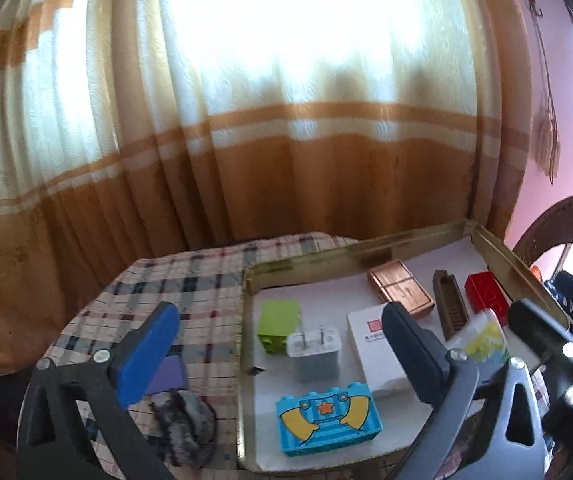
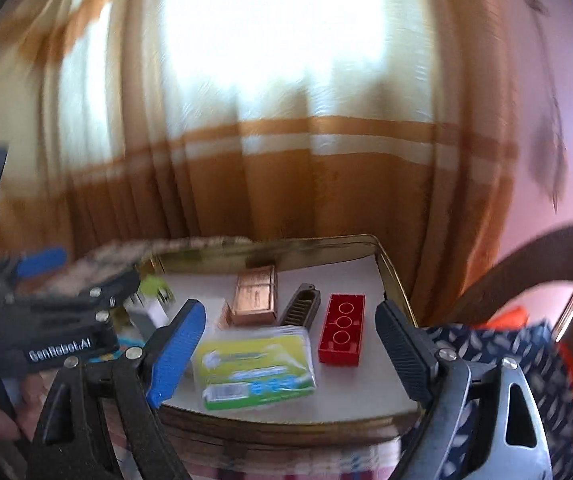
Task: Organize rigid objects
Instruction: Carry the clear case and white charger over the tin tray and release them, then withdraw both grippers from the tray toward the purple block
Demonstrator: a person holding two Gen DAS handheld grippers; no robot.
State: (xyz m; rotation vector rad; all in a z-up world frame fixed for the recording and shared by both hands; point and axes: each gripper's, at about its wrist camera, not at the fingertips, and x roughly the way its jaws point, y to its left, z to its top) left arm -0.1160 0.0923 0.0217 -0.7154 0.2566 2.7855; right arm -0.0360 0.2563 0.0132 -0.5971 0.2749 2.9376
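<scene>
Tray [image 2: 390, 276] holds the green packet [image 2: 254, 368] just beside the red brick [image 2: 342, 330]; both my tongs, left [image 1: 286, 352] and right [image 2: 290, 356], gape empty, so next I close on the packet

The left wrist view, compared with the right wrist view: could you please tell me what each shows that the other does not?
Only the left wrist view shows the blue brick, the white charger, the white box and the checked cloth clearly. Only the right wrist view shows the green packet whole, between the open right gripper fingers, and the red brick face with its three circles. Both show the tray, the copper case, the brown comb, the green block and the curtain.
</scene>
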